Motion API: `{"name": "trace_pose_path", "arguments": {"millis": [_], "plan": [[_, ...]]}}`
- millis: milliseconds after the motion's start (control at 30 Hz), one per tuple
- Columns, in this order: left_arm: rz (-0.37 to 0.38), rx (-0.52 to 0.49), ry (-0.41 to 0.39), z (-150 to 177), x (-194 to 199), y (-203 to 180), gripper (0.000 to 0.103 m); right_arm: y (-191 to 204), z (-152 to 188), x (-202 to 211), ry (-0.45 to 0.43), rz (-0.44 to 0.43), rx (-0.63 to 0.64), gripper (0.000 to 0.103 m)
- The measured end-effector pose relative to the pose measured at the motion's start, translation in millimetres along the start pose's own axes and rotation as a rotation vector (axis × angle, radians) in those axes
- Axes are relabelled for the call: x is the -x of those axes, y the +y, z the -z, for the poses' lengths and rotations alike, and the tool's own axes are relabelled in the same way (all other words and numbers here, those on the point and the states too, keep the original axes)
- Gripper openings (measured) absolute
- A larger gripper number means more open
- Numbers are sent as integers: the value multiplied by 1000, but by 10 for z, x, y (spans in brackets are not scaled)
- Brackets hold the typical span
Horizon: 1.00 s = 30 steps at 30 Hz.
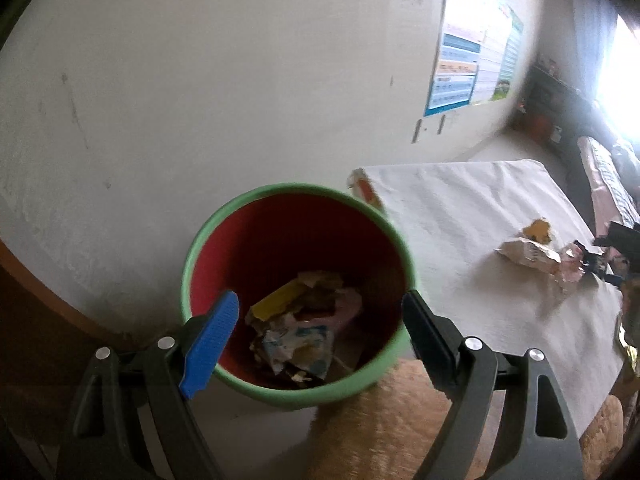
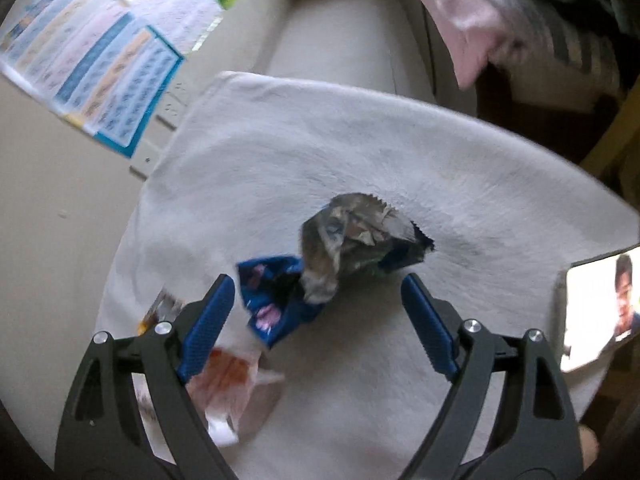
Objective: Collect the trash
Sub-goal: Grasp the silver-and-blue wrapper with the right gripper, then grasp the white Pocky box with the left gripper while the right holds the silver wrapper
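A white cloth [image 2: 400, 152] covers a table beside a pale wall. At the table's edge stands a green-rimmed bin with a red inside [image 1: 298, 240], holding crumpled wrappers [image 1: 304, 320]. The left gripper [image 1: 320, 312] hangs over the bin's mouth, jaws wide apart and empty. The right gripper [image 2: 316, 304] hovers above the cloth, jaws apart, over a crumpled silver and blue wrapper [image 2: 340, 252]. An orange and white wrapper [image 2: 228, 384], somewhat blurred, lies just beside it.
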<state>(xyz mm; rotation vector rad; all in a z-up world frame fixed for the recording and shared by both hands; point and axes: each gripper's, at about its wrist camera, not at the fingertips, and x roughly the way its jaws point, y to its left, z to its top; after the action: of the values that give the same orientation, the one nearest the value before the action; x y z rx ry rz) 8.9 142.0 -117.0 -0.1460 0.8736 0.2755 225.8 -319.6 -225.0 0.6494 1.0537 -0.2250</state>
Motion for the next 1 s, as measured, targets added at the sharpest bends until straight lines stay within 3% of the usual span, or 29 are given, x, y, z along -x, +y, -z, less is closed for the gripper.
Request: {"name": "trace_pose_path", "arguments": {"millis": [100, 133, 167, 200, 233, 300, 500, 667, 767, 833, 900, 1000], "plan": [[4, -13, 8, 9, 45, -86, 80, -44, -16, -179, 21, -1, -53, 84], [5, -20, 12, 15, 56, -114, 80, -45, -13, -164, -5, -3, -53, 77], [7, -32, 17, 1, 60, -163, 80, -23, -27, -146, -21, -1, -35, 61], [9, -46, 17, -3, 71, -218, 80, 5, -32, -144, -16, -2, -9, 53], [15, -59, 16, -11, 86, -281, 80, 26, -17, -124, -9, -9, 11, 34], [39, -75, 18, -20, 98, -404, 80, 23, 1, -83, -11, -41, 45, 22], [185, -94, 78, -88, -34, -901, 80, -138, 169, 537, -93, -206, 113, 21], [297, -58, 143, -201, -310, -1442, 80, -157, 928, 1121, -70, -308, 289, 21], [289, -29, 181, -264, -620, -1841, 80, -97, 1612, 1179, -39, -266, 432, 21], [260, -38, 201, -273, -801, -2071, 80, -88, 1883, 1112, -2, -252, 476, 21], [235, -32, 228, -286, -959, -2239, 80, -36, 1975, 1083, 28, -249, 522, 22], [236, 28, 262, -335, -1133, -2388, 80, -23, 1994, 1146, 5, -272, 540, 22]]}}
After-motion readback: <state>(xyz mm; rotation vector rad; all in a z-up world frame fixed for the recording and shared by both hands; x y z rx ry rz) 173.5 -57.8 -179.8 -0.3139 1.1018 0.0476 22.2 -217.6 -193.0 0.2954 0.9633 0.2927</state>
